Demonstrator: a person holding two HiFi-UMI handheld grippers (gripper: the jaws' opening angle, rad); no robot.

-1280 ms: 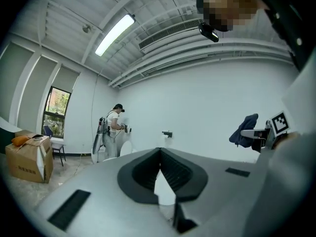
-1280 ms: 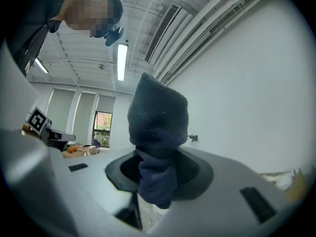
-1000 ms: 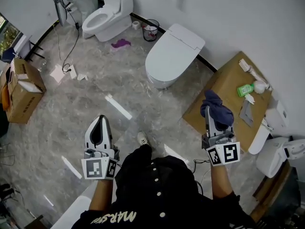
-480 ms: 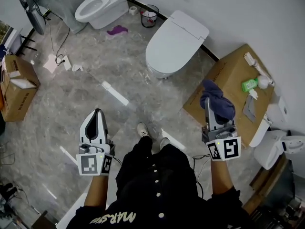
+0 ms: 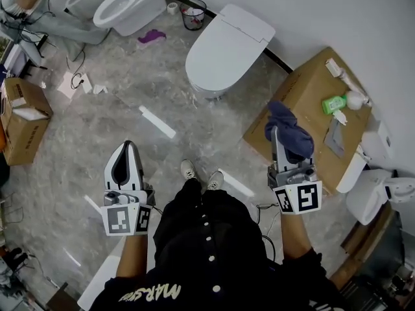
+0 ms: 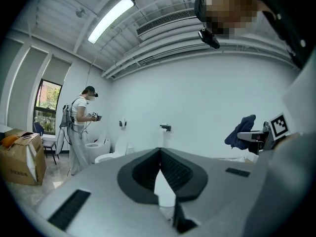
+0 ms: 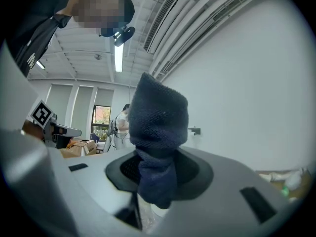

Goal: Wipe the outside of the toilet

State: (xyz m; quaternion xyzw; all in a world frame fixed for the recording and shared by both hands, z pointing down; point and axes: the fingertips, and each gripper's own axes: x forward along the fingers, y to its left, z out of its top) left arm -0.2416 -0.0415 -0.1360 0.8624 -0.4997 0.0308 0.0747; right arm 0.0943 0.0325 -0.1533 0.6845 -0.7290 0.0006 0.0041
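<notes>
We've shifted stance, and the white closed-lid toilet (image 5: 224,47) now lies ahead and left of our right gripper (image 5: 279,138), still well apart. That gripper stays pinched on the dark blue cloth (image 5: 293,132). Our left gripper (image 5: 128,149) is pressed together and empty. Wiping hasn't begun.

Grey marbled floor (image 5: 130,89) with pale streaks of reflected light runs up to a plain white wall (image 5: 337,18), with a dark skirting strip (image 5: 275,58) along its base. 1 open cardboard box (image 5: 23,118) sits at the left edge. A larger carton (image 5: 301,99) lies against the wall on the right, and a small black bin (image 5: 192,15) stands near the wall. Overhead, a ribbed ceiling (image 6: 59,14) carries 1 lit tube lamp (image 6: 111,19) and a long vent (image 6: 165,21). A tall window (image 6: 47,107) shows greenery outside
</notes>
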